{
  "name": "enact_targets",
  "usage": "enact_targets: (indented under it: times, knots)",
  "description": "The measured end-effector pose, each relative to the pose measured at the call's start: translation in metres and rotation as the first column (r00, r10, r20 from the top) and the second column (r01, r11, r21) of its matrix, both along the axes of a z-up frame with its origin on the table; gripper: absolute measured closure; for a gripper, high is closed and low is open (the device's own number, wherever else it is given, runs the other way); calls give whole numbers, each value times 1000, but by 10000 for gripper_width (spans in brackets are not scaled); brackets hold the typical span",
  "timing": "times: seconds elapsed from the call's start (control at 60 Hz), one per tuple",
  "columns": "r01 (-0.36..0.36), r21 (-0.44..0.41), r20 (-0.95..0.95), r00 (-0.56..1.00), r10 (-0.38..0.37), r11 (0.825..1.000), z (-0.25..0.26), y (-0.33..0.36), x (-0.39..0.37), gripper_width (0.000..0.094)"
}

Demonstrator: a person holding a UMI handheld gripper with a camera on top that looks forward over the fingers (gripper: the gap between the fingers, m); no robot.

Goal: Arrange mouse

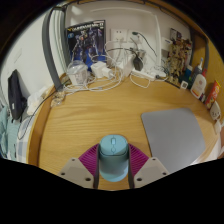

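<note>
off at the far left a dark device (14,88) stands upright at the edge of the wooden desk (95,125), with some pale clutter below it that is too small to make out. a little further along, at the back of the desk, a tangle of white cables and plugs (92,70) lies against the wall, and above it a dark poster (86,40) with a figure on it leans upright.

in the middle, closest to me, is the gripper (112,172). its two grey fingers are spread moderately apart, and the magenta pads (90,158) on their inner faces flank a light blue mouse (112,158). the mouse sits right between the fingers with its rounded back showing (whether both pads actually press on its sides i cannot tell; they look very close to it, perhaps touching). the mouse appears to rest on the desk surface at the near edge, with bare wood stretching ahead of it.

to the right of the mouse and just beyond the right finger lies a flat grey mouse mat (178,138), set at a slant on the wood, apart from the mouse. further right and back, a row of small bottles and figures (188,72) lines the wall, among them one with an orange top.
</note>
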State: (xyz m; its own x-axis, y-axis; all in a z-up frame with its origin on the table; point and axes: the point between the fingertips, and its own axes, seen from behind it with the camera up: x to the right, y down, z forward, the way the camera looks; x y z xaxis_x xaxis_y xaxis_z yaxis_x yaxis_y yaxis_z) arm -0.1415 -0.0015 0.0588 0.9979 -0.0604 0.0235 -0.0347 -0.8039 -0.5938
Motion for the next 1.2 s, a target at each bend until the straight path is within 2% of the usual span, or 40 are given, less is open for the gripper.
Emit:
enact_targets:
  times: [0.067, 0.35, 0.417, 0.5, 0.633, 0.733, 0.817, 0.883, 0.967, 1.1, 1.2]
  knots:
    - [-4, 8, -1, 1000, 4, 1000, 1, -5, 2, 563]
    - [-83, 16, -13, 996, 83, 996, 10, -8, -10, 564]
    - [-115, 67, -10, 993, 116, 991, 34, 9, -20, 564]
    - [-146, 163, -14, 989, 150, 976, 91, 25, -23, 564]
    - [-167, 315, 38, 986, 163, 934, 191, 62, 6, 565]
    - [-152, 392, 81, 988, 131, 907, 246, 79, 51, 565]
    - [-130, 413, 107, 990, 94, 901, 263, 87, 100, 565]
    - [-113, 400, 109, 991, 75, 910, 257, 86, 137, 565]
    - [-100, 350, 121, 991, 61, 932, 232, 79, 180, 565]
    - [-98, 228, 112, 991, 74, 969, 163, 58, 227, 563]
    - [-104, 143, 81, 992, 93, 984, 108, 41, 243, 564]
